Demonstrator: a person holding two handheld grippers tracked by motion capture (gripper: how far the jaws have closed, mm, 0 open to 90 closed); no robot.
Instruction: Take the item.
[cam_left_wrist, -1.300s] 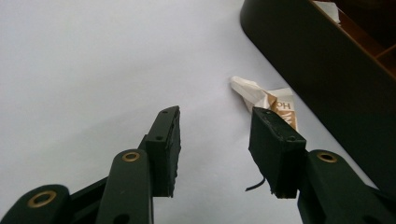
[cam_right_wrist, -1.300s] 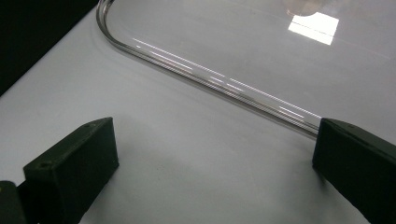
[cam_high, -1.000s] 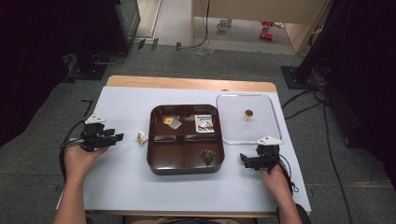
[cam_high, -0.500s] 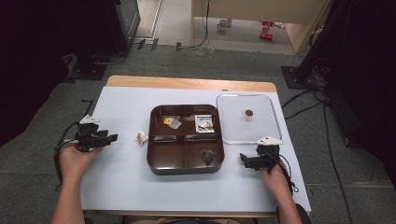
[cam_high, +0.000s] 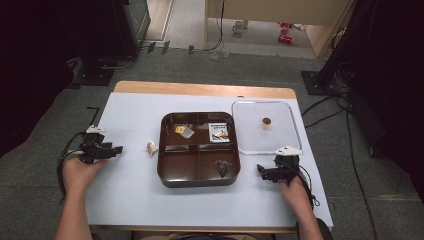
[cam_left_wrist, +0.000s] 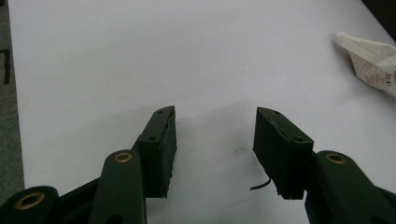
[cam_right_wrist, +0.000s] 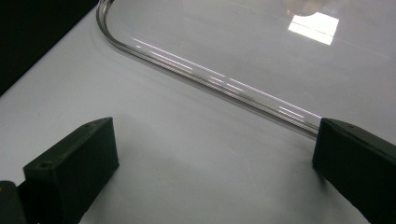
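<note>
Right gripper (cam_right_wrist: 212, 163) jaws apart, perhaps clear lid (cam_right_wrist: 261, 56) ahead

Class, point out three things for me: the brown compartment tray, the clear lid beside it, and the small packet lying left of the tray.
brown tray (cam_high: 198, 181), high view, on its near rim.
clear lid (cam_high: 283, 111), high view, on a bare part near its far right corner.
small packet (cam_high: 151, 147), high view, on its middle.

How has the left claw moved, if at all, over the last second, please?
Yes: the left claw has drawn away from the brown tray, toward the table's left edge and slightly toward the person.
</note>
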